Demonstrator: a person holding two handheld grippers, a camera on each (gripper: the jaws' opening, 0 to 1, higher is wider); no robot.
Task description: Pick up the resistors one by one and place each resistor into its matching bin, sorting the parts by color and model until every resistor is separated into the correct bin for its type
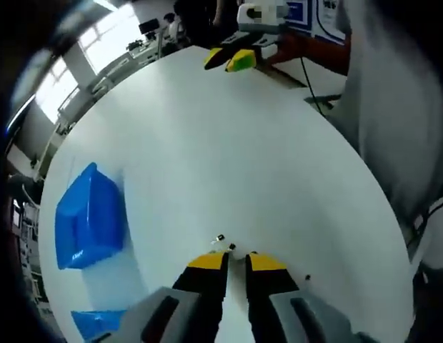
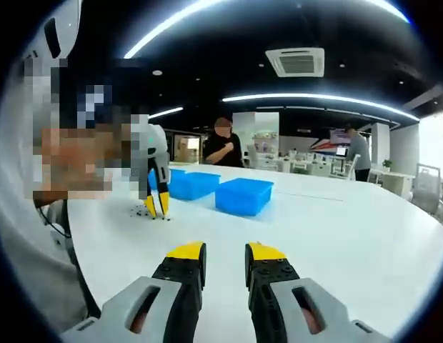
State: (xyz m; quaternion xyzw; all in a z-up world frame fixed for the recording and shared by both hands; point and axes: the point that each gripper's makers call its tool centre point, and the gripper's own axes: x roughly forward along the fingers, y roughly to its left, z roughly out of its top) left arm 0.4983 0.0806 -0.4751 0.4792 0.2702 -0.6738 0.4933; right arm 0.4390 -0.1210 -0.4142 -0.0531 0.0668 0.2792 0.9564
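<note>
On smooth white table (image 1: 207, 143), boxy blue bins (image 1: 89, 218).

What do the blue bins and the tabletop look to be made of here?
Blue bins: likely moulded plastic, in uniform saturated colour with a soft sheen and rounded edges. Tabletop: smooth white surface, probably laminate or a coated board, semi-matte with faint light reflections; the core material cannot be told.
</note>
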